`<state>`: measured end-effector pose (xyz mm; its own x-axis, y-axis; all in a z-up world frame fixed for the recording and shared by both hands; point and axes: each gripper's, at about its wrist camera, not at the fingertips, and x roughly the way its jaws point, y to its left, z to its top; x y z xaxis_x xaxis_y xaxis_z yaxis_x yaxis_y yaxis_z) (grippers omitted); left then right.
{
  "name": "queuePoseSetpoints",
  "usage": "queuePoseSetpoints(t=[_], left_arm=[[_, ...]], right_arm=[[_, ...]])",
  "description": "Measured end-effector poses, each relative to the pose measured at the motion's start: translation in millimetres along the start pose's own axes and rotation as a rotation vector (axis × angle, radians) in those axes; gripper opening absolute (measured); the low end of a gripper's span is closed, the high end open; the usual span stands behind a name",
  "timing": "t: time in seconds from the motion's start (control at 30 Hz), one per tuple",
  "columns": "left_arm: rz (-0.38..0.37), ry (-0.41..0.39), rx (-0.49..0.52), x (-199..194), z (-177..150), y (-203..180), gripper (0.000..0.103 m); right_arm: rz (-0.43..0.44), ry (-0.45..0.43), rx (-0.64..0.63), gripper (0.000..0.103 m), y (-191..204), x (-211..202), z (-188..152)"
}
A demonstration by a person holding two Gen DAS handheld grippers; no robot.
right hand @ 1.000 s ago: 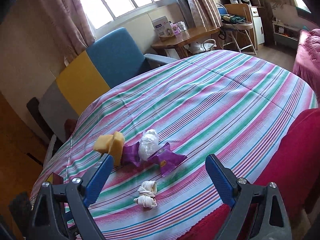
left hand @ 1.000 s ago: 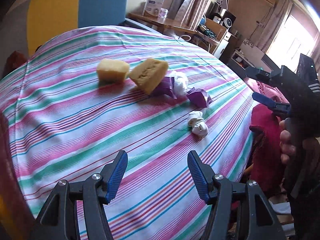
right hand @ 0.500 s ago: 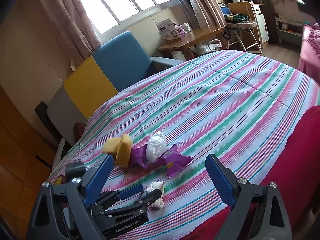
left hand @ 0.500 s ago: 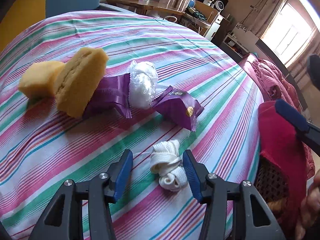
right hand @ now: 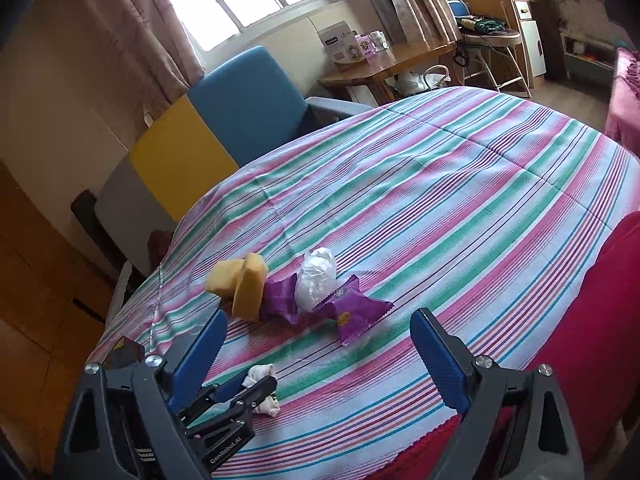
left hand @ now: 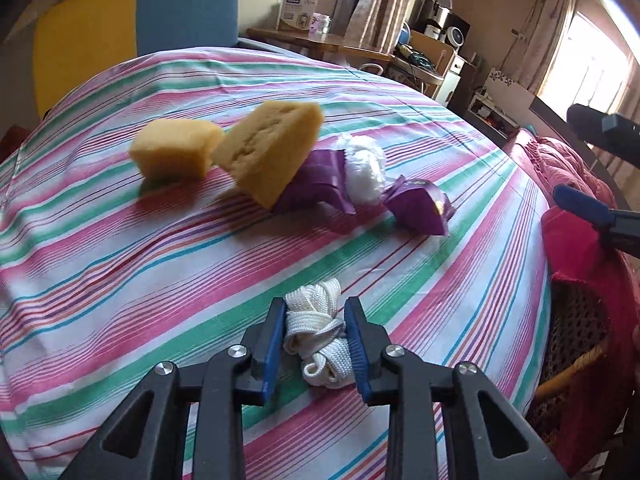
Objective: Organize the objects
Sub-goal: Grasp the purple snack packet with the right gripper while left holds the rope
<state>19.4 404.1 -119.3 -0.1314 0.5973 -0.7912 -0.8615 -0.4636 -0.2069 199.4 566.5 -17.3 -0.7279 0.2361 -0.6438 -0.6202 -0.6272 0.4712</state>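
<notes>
White knotted cord bundle (left hand: 316, 336) sits pinched in the left gripper (left hand: 316, 340); lift straight up, keeping the squeeze firm.

"GenRobot.AI" printed in white on left tool (right hand: 256, 394) body; box labels unreadable.

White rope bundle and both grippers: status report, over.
Left gripper shut on white rope bundle, bundle on striped cloth. Right gripper open, empty, hovering. Sponges, purple packets beyond, nothing in the way.
</notes>
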Motion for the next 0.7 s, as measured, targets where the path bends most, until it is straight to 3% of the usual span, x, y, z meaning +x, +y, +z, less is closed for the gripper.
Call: queuePoseSetpoints(t=[0.47,0.57,0.7], left_arm=[[0.129,-0.066,-0.059,-50.9,-42.6,50.7,0.03],[0.128,-0.076,-0.097,-57.8,-50.7,61.3,0.03],[0.128,-0.098,-0.116,-65.3,-59.8,67.8,0.03]], right_arm=[[-0.033,0.136,-0.022,0.091,4.3,20.9,0.7],[-0.045,0.168,-0.035,0.091,6.2,25.4,0.1],[-0.085,0.277,-0.113,0.091,16.3,39.6,2.4]])
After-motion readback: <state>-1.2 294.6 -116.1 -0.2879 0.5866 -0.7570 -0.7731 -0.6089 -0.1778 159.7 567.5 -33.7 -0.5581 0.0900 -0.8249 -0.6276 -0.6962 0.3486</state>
